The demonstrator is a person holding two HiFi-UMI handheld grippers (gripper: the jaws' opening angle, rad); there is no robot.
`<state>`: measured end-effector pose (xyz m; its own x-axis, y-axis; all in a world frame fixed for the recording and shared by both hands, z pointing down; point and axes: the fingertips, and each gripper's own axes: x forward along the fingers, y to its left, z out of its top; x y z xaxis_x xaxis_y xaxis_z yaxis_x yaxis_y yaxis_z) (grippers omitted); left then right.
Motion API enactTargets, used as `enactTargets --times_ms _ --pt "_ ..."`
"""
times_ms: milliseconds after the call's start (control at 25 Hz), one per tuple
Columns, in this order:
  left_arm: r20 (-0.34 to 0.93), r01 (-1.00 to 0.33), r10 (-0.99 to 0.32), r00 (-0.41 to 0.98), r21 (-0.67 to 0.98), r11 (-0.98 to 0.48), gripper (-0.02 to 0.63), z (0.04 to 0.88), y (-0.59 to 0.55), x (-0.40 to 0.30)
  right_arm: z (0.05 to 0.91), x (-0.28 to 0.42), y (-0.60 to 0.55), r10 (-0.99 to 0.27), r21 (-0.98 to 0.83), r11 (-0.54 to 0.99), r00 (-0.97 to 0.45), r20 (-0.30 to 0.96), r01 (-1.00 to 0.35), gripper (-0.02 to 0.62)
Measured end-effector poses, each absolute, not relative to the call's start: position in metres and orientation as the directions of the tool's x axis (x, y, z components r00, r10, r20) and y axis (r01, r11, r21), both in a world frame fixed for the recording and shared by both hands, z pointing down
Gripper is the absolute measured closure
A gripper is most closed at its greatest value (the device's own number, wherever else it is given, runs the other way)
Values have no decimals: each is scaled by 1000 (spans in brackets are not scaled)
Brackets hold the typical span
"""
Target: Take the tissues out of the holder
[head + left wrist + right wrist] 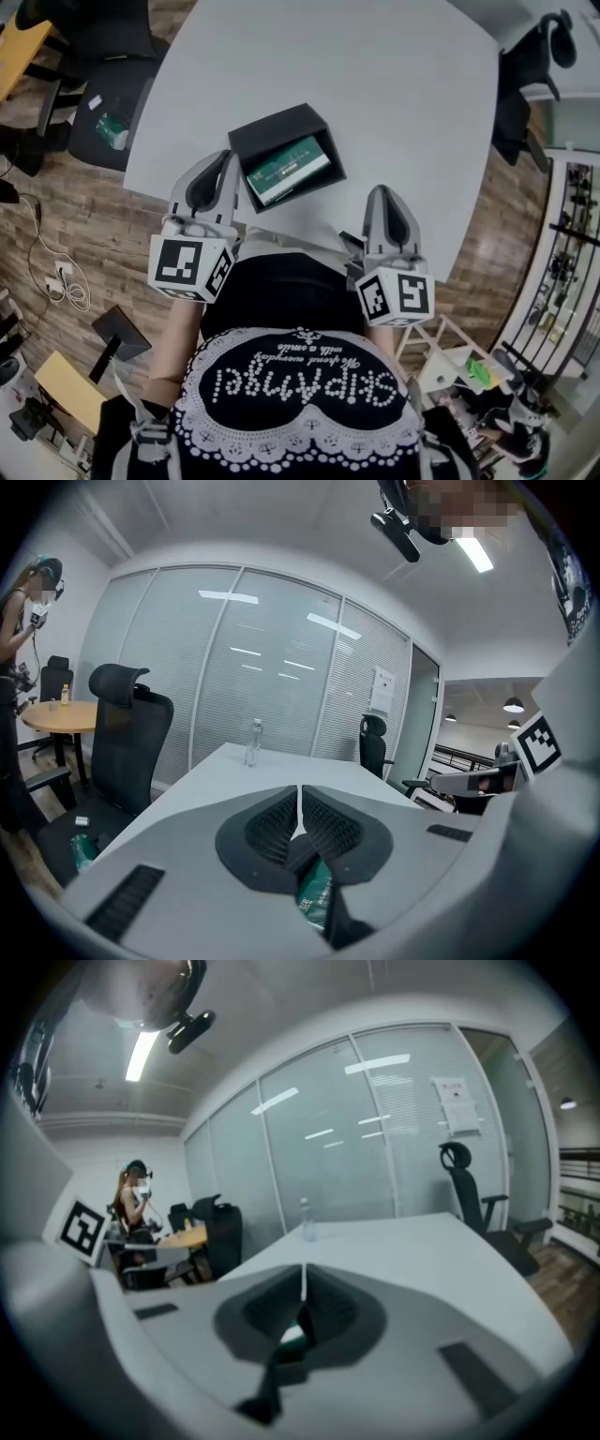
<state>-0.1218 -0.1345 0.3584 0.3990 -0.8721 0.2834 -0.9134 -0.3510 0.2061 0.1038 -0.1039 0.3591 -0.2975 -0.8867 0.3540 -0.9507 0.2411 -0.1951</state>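
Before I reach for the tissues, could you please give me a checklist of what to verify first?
1. Tissue pack lies in the holder with its top exposed: ok.
2. Left tongs open for a grasp: not ok, the jaws are shut together with nothing between them.
3. Right tongs open for a grasp: not ok, shut and empty too.
4. Nothing stands on the table between the tongs and the holder: ok.
5. Pack sits loose enough to lift out: cannot tell.
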Motion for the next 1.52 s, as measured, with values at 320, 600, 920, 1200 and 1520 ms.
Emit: enactTargets --times_ms 320,600,920,1200,1520 --pt "281 -919 -878 388 192 -345 571 355 -135 -116 359 111 -106 -885 -208 253 -313 345 -945 561" --pt "273 -919 -882 385 198 -340 571 352 -134 -113 359 113 -108 -885 -211 257 -317 340 -943 561" --pt "268 -921 -885 380 195 -337 571 350 -133 -112 361 113 -114 -886 -193 273 -325 331 -942 561" --pt "269 -916 -879 394 188 -353 571 350 -134 -109 366 132 -121 -904 -115 248 -273 330 -962 560" --pt "271 -903 -862 428 182 -390 571 351 -138 -103 364 144 -129 -913 -128 225 -255 319 -966 561"
